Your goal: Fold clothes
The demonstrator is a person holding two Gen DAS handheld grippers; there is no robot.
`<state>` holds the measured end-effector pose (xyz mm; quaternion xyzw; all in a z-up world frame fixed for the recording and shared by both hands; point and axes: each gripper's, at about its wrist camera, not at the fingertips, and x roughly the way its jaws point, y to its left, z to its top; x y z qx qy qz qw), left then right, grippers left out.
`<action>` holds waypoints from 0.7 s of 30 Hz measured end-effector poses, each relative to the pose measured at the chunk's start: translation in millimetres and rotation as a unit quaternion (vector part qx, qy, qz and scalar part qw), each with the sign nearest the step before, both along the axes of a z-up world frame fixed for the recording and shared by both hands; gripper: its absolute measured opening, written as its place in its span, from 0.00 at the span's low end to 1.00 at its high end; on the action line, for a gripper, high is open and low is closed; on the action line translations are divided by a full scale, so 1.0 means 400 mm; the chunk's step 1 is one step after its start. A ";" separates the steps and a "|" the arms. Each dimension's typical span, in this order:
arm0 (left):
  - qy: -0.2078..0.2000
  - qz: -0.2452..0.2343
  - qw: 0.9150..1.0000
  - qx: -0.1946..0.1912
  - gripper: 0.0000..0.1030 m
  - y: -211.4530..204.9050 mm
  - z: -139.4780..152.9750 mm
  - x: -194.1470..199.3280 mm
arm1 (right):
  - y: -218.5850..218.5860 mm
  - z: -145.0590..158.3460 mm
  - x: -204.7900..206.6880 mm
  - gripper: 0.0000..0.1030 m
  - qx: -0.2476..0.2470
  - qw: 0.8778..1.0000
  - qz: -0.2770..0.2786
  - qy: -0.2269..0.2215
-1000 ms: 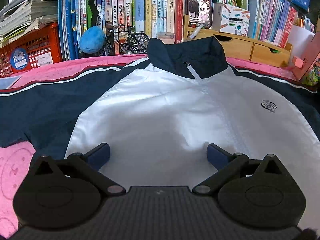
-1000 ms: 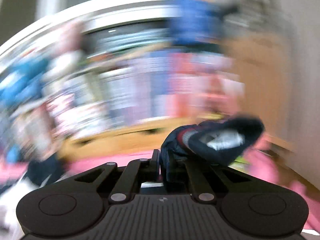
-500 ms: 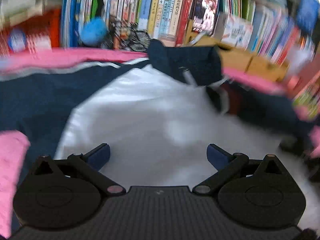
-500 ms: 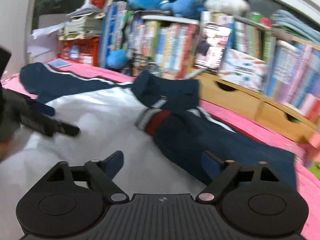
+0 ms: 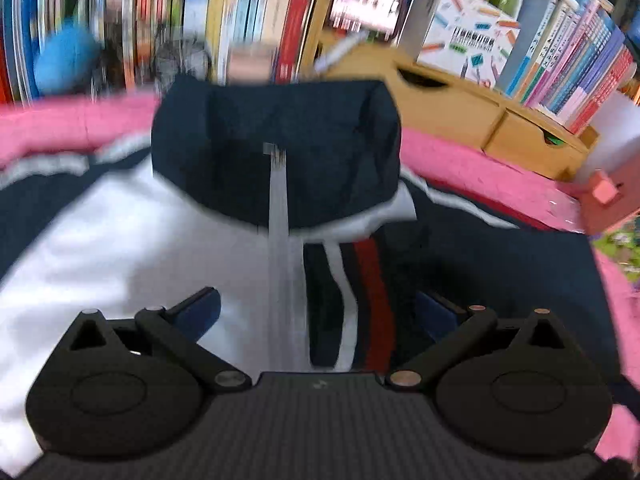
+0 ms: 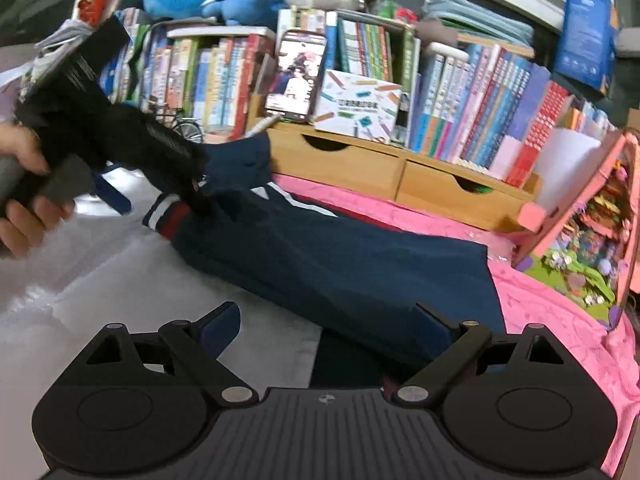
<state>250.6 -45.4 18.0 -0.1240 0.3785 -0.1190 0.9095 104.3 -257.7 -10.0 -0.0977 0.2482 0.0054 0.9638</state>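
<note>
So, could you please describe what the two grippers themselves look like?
Both grippers, left and right, are matte black with a ribbed central plate bearing a small logo, two round discs at the sides, angled linkage arms with silver pins, and dark blue pads. Seen from the right wrist view, the left one has a grey handle.

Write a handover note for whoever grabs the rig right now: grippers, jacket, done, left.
Left gripper: open, empty, hovering over the jacket just below the collar, above the cuff.
Right gripper: open, empty, over the folded sleeve.
Jacket lies front-up on the pink cover.
Done: right sleeve folded across the white front, cuff near the zip.
Left: the other sleeve still lies out flat; fold it in, then fold the body.
</note>
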 end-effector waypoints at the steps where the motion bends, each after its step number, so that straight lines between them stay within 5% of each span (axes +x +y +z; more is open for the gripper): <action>1: -0.002 -0.002 1.000 0.003 0.69 -0.009 0.000 0.003 | -0.004 0.000 0.004 0.92 0.003 1.000 -0.004 0.003; 3: -0.005 -0.006 1.000 0.010 0.39 -0.028 0.000 0.008 | -0.012 -0.002 0.012 0.93 0.009 1.000 -0.010 0.012; 6: -0.010 -0.011 1.000 0.020 0.15 -0.057 0.000 0.015 | -0.029 -0.002 0.018 0.93 0.023 0.999 -0.021 0.020; 13: -0.025 -0.007 0.999 0.040 0.09 -0.046 0.021 0.020 | -0.056 0.001 0.021 0.96 0.040 0.998 -0.045 0.024; 21: -0.036 0.000 0.997 0.069 0.09 0.010 0.034 0.009 | -0.015 -0.004 0.028 0.99 -0.014 0.999 -0.035 0.039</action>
